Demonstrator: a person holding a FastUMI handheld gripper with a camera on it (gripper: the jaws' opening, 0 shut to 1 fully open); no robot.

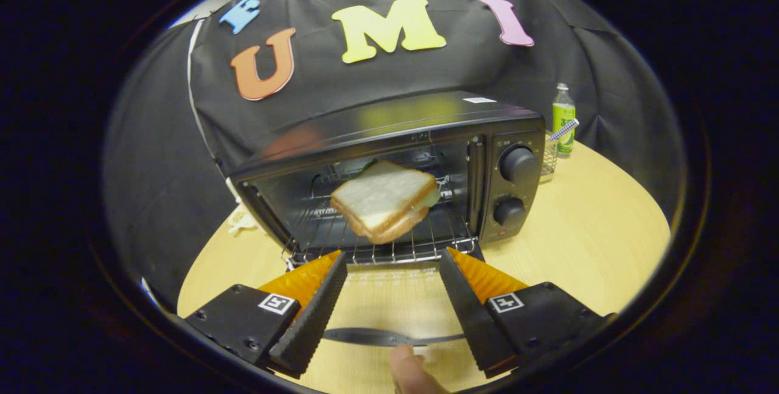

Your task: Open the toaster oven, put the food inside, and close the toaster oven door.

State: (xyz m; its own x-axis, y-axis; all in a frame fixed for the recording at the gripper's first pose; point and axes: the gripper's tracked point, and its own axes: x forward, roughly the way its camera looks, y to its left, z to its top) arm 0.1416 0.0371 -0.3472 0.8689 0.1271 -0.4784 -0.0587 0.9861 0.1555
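Note:
The black toaster oven (420, 132) stands on the round wooden table with its glass door (395, 296) folded down flat toward me. The door's dark handle (365, 337) lies between my fingers, close to me. A sandwich (386, 199) of white bread rests slightly tilted on the wire rack (377, 248) inside the oven. My gripper (392, 258) is open, its fingers spread wide above the lowered door with nothing between them, tips just short of the rack's front edge. The sandwich lies a little beyond the tips.
The oven's two knobs (517, 165) are on its right panel. A green bottle (563, 117) and a small mesh holder (549, 156) stand behind the oven's right side. Bare tabletop (596, 229) stretches to the right. A person's fingertip (409, 371) shows below the handle.

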